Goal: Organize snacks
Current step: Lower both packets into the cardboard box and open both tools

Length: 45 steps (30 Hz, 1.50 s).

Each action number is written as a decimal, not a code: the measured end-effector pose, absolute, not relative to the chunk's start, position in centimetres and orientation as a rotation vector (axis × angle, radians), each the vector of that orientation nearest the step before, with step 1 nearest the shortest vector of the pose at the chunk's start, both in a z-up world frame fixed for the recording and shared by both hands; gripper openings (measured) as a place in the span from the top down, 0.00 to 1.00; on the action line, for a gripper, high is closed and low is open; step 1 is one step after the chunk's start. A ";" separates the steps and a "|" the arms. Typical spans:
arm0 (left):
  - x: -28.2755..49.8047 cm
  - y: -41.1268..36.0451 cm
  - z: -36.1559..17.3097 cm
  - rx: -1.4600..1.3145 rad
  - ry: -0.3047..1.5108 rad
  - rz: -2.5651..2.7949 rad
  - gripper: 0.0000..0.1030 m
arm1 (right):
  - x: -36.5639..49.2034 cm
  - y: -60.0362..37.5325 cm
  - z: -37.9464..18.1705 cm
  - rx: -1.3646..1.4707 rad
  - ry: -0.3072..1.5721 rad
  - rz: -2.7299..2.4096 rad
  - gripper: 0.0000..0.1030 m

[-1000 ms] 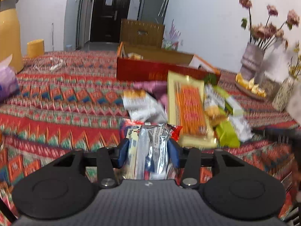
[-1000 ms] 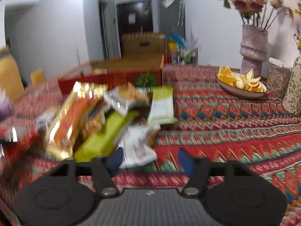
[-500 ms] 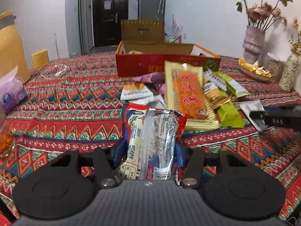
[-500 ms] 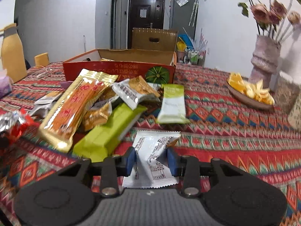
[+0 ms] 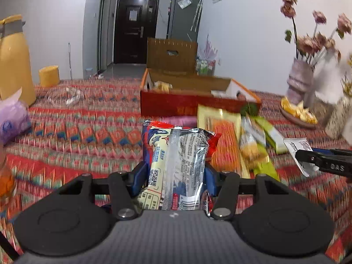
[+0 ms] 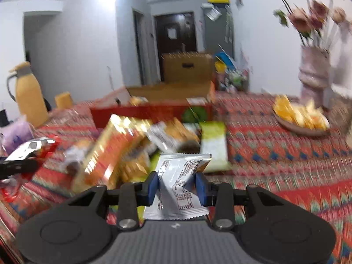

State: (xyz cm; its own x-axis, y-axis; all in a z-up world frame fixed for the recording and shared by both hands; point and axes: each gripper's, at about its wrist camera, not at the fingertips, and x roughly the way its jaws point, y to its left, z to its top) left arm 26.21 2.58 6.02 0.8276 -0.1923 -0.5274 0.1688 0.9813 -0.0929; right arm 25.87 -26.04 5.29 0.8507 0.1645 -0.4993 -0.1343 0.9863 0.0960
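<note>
My left gripper (image 5: 175, 173) is clamped on a red and silver snack packet (image 5: 176, 165), its blue pads (image 5: 138, 176) pressing both sides so the packet stands up between them, lifted clear of the bench (image 5: 88, 136). My right gripper (image 6: 177, 186) is closed the same way on a small white sachet (image 6: 179, 184) with dark print, pinched at its middle and creased there. In the left view I can see that sachet and the right gripper's black tip at the far right edge.

Just beyond both grippers, the heap of snacks lies on the patterned red cloth: a long gold and orange packet (image 5: 224, 136), a small yellow packet (image 5: 253, 147) beside it, and a green packet (image 5: 270, 136) to its right. The right view is blurred, so I cannot read the smaller wrappers in the heap.

Behind the heap stands an open red cardboard box (image 5: 187, 105) with a few items inside. To the right, a plate of orange slices (image 5: 297, 112) sits near a vase of dried flowers (image 5: 300, 83). To the left I see a purple tissue pack (image 5: 13, 123), a yellow flask (image 5: 13, 59) and a yellow cup (image 5: 49, 76). Farthest back are a brown carton (image 5: 171, 54) and a dark door (image 5: 136, 28).
</note>
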 end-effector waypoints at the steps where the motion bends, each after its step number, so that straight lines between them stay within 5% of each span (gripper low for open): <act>1: 27.1 2.6 6.7 -0.045 0.548 -0.193 0.47 | 26.3 -25.9 6.2 0.052 0.508 0.179 0.65; 12: 44.6 0.8 13.2 -0.006 0.433 -0.177 0.47 | 41.1 -24.6 14.2 -0.040 0.388 0.277 0.65; 23: 59.4 -2.6 5.0 0.032 0.683 -0.123 0.46 | 64.9 -22.3 8.2 -0.035 0.722 0.161 0.65; 25: 59.5 -2.2 4.3 -0.001 0.677 -0.117 0.26 | 67.0 -22.3 6.6 -0.023 0.763 0.143 0.61; 26: 59.3 -2.0 4.1 -0.010 0.671 -0.112 0.25 | 67.8 -22.2 6.1 -0.023 0.773 0.129 0.46; 27: 59.1 -2.0 4.1 -0.003 0.662 -0.123 0.23 | 68.2 -22.0 5.7 -0.032 0.774 0.092 0.33; 29: 58.6 -2.0 4.1 0.015 0.644 -0.150 0.18 | 67.7 -21.8 5.3 -0.041 0.759 0.053 0.22; 39: 57.0 -0.5 7.8 0.001 0.589 -0.144 0.18 | 63.5 -23.3 9.7 -0.011 0.662 0.087 0.22; 45: 52.0 0.7 13.5 0.031 0.480 -0.124 0.06 | 57.7 -25.1 14.9 -0.036 0.595 0.128 0.19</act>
